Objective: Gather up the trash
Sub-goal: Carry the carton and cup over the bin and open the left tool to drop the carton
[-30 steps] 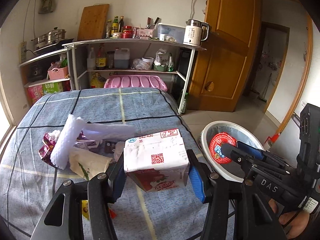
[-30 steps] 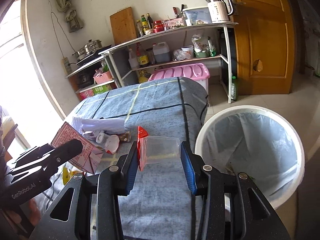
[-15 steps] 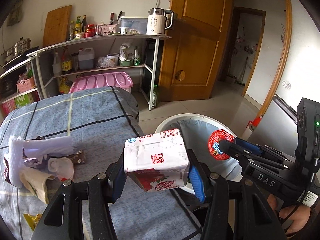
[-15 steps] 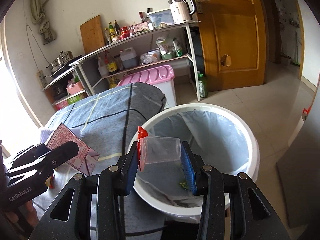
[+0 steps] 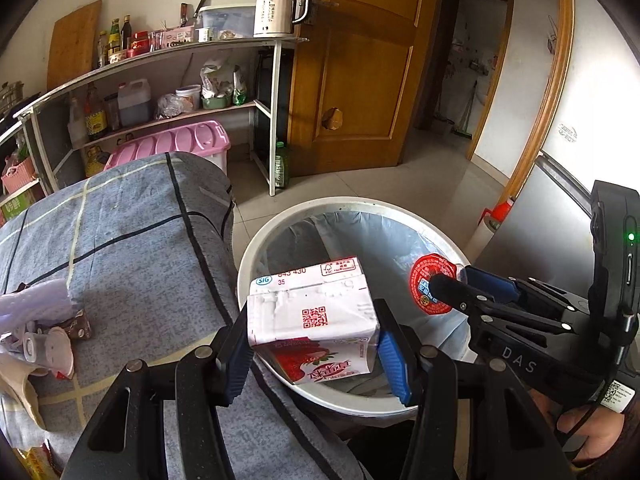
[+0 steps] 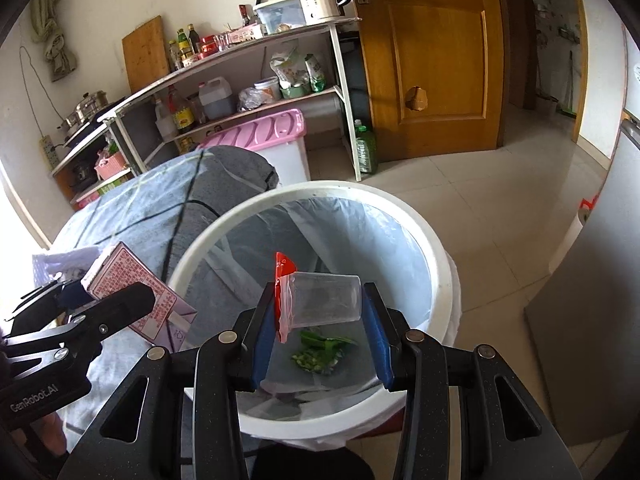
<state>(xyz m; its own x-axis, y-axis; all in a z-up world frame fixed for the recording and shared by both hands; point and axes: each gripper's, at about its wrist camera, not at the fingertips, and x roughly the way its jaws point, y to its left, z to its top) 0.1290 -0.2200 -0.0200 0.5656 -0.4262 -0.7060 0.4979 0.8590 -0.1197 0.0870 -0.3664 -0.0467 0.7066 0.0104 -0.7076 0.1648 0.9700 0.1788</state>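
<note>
My left gripper (image 5: 312,344) is shut on a white and red strawberry milk carton (image 5: 312,320) and holds it over the near-left rim of the white trash bin (image 5: 280,228). My right gripper (image 6: 320,324) is shut on a clear plastic cup with a red foil lid (image 6: 324,300) and holds it above the bin's opening (image 6: 432,248). The bin has a pale liner with green scraps (image 6: 320,350) at the bottom. The carton also shows in the right wrist view (image 6: 132,292), and the cup's red lid in the left wrist view (image 5: 430,284).
More trash (image 5: 44,332) lies on the blue-grey checked table (image 5: 132,220) at the left: wrappers, a small cup, a plastic bag. A shelf unit (image 5: 168,80) and a pink storage box (image 5: 172,146) stand behind. A wooden door (image 6: 432,60) and tiled floor lie to the right.
Both grippers have moved right from above the table to above the trash bin, each still holding its item. The bin now looks larger and closer in both views.
</note>
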